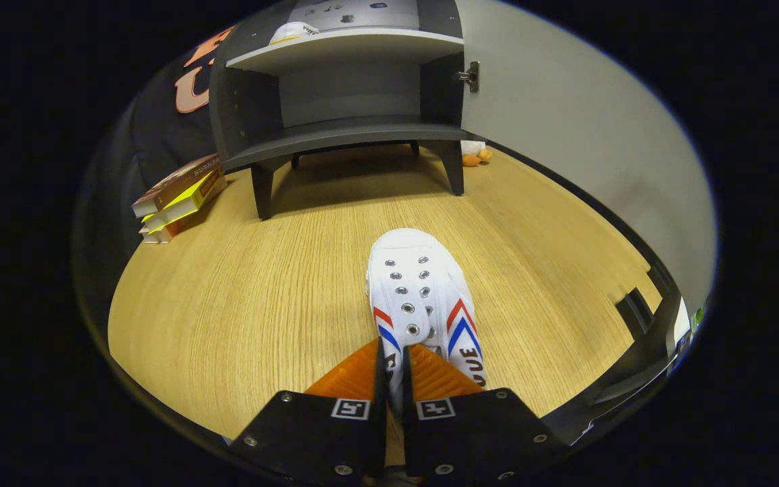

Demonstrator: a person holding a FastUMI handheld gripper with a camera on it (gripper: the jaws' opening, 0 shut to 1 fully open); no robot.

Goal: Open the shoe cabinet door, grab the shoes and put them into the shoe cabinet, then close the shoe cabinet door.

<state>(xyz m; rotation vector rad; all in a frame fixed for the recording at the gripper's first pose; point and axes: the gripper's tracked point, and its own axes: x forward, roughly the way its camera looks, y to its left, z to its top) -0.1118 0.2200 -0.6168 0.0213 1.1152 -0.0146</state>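
Jaws: gripper [395,365] clenched on the heel end of the white sneaker [420,297], whose heel is hidden behind the fingers.
Sneaker: toe points toward the shoe cabinet [342,101], over the wooden counter [241,297].
Cabinet: door [565,135] swung open; lower shelf bare, another white shoe [291,32] on the upper shelf, partly cut off.
Beside cabinet: stacked books [176,199]; small orange objects [476,158], too small to identify.

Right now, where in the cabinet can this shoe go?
The claw is shut on the shoe. The cabinet's lower shelf is bare. The upper shelf already holds another shoe at its left end.
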